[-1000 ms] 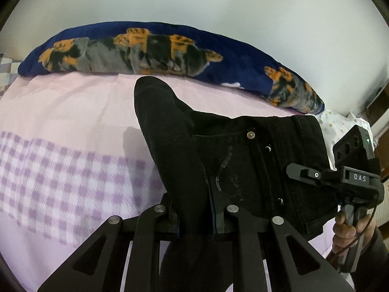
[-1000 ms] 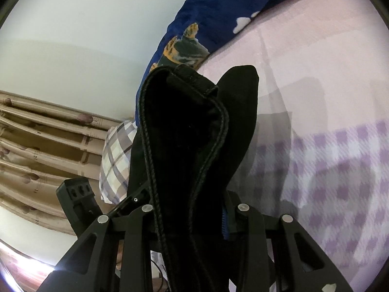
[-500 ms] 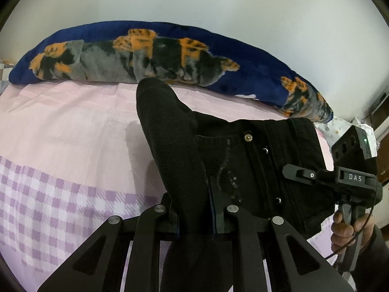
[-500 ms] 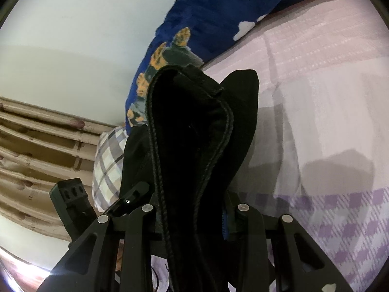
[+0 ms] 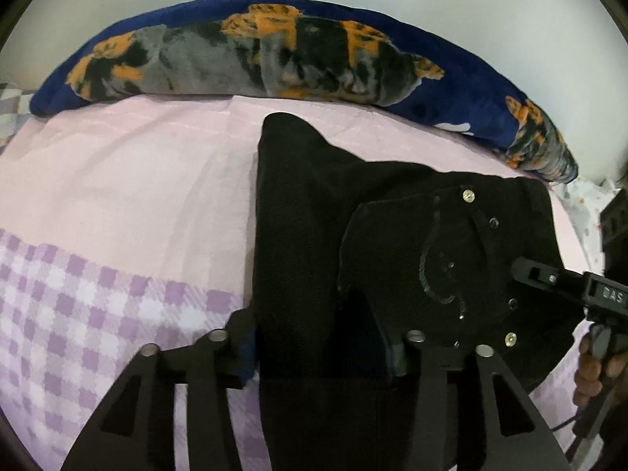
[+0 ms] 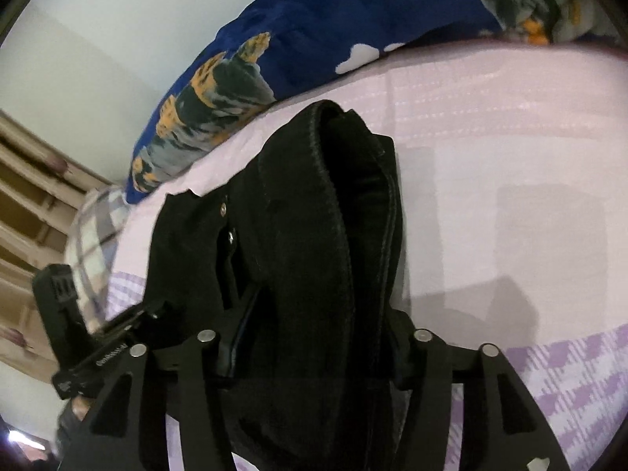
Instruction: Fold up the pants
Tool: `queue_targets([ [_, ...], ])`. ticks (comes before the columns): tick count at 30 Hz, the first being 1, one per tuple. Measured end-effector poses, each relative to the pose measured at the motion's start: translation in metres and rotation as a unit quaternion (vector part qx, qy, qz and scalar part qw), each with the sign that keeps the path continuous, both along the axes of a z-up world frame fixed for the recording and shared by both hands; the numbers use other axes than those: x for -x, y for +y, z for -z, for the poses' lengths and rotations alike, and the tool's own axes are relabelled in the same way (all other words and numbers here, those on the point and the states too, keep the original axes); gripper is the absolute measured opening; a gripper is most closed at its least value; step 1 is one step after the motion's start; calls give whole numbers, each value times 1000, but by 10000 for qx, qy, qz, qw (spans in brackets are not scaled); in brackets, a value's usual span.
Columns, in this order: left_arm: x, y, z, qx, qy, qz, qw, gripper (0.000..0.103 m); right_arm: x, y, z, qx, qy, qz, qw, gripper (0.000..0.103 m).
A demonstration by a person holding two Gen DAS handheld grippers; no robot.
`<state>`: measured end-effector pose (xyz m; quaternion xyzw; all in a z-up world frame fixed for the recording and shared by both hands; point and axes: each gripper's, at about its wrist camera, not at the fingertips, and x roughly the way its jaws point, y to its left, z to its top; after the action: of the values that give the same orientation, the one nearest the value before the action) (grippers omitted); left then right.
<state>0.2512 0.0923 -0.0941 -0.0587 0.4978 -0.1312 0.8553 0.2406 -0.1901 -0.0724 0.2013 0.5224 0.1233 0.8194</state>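
Observation:
Black pants point(image 5: 314, 243) with metal buttons along the fly are held between both grippers over the pink bed sheet point(image 5: 137, 188). My left gripper point(image 5: 318, 349) is shut on a bunched fold of the cloth. My right gripper point(image 6: 314, 349) is shut on the thick waistband edge of the pants point(image 6: 314, 235). The right gripper also shows at the right edge of the left wrist view point(image 5: 565, 290), and the left gripper shows at the lower left of the right wrist view point(image 6: 98, 337). The cloth hides the fingertips in both views.
A long dark blue pillow point(image 5: 274, 55) with orange and grey print lies along the wall behind the pants; it also shows in the right wrist view point(image 6: 314, 39). The sheet has a purple checked band point(image 5: 78, 306). A checked pillow point(image 6: 94, 235) and wooden slats point(image 6: 23, 196) lie left.
Both grippers have moved forward and down toward the sheet with the pants. The fly panel has curled over into a rounded fold. The blue pillow looks closer.

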Motion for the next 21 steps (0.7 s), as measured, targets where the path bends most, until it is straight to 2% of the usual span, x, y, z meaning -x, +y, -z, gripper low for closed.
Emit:
queue_targets([
  [3, 14, -1, -4, -120, -21, -65, 9999, 55, 5, 6, 2, 351, -80, -46, 9993, 61],
  [6, 31, -2, -9, -293, -62, -184, 9994, 58, 26, 4, 0, 501, -102, -36, 9987, 66],
  [12, 71, -9, -21, -609, -247, -323, 9973, 58, 62, 8, -14, 903, -389, 66, 9951, 73],
  [18, 112, -9, -38, -744, -450, -506, 9949, 59, 95, 24, -31, 1519, -650, 146, 9861, 75],
  [21, 130, -11, -45, -819, -461, -522, 9942, 60, 113, 29, -39, 1498, -724, 224, 9858, 77],
])
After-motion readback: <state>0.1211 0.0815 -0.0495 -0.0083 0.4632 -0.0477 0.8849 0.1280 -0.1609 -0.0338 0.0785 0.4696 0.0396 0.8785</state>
